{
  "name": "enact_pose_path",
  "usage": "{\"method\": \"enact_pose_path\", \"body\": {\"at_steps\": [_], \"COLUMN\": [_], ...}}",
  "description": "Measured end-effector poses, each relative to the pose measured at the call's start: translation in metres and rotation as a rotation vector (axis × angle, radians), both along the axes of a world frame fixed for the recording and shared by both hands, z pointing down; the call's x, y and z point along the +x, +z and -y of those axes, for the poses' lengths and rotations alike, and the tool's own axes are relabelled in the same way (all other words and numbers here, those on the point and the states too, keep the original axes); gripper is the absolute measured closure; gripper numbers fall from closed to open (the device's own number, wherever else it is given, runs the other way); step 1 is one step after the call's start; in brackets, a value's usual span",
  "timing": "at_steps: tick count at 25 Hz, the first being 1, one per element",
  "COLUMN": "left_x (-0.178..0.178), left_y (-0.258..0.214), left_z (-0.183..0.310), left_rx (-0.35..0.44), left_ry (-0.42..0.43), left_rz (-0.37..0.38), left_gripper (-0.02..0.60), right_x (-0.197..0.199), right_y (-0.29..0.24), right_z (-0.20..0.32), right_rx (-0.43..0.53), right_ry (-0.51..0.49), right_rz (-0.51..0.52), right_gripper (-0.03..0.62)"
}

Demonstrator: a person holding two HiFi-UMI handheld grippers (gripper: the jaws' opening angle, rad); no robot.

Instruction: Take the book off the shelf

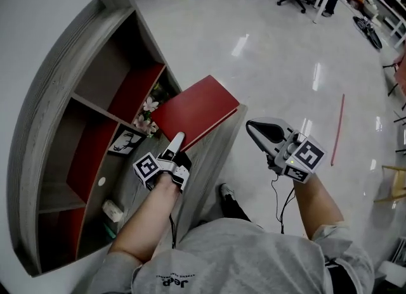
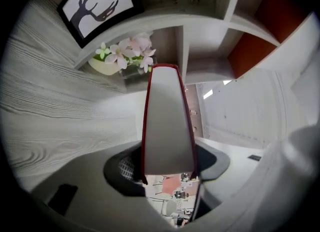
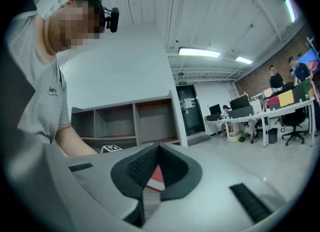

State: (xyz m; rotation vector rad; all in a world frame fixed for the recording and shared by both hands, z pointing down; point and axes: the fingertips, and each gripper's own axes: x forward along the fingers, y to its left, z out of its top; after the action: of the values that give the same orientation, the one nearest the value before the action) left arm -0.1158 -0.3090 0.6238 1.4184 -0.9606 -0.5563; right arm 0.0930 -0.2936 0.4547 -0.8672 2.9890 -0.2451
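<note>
- An open-plan office with a glossy pale floor [image 1: 285,58] is pictured from above; desks [image 3: 270,113] and office chairs are seen at the far side, and a thin red rod [image 1: 337,128] is seen lying on the floor.
- A grey wood-grain shelf [image 1: 57,96] with red back panels is shown against the white wall.
- The red book [image 1: 196,112] is shown out of the compartments, held above the outer side panel of the shelf with its cover facing up.
- The book is clamped at its near edge by the left gripper [image 1: 176,139]; in the left gripper view the pale page edges [image 2: 167,121] are seen pinched between the two dark pads.
- The right gripper [image 1: 257,128] is held apart from the shelf, over the floor; its jaws are seen brought together at the tips, with nothing between them.
- A bunch of pink and white flowers [image 1: 149,112] is seen in a compartment just beside the far corner of the book.
- A framed deer silhouette [image 1: 125,140] is seen near the flowers.
</note>
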Motion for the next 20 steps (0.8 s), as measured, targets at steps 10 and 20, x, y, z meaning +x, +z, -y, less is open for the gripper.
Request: {"method": "enact_pose_path", "body": {"at_steps": [10, 20], "left_x": [0.020, 0.025], "left_y": [0.071, 0.115], "left_z": [0.050, 0.066], "left_rx": [-0.046, -0.107], "left_ry": [0.029, 0.019], "left_rz": [0.017, 0.009], "left_gripper": [0.318, 0.319], "right_x": [0.024, 0.031], "right_y": [0.057, 0.096], "right_z": [0.047, 0.067], "right_rx": [-0.084, -0.167], "right_ry": [0.030, 0.031], "right_rz": [0.001, 0.030], "right_gripper": [0.592, 0.592]}}
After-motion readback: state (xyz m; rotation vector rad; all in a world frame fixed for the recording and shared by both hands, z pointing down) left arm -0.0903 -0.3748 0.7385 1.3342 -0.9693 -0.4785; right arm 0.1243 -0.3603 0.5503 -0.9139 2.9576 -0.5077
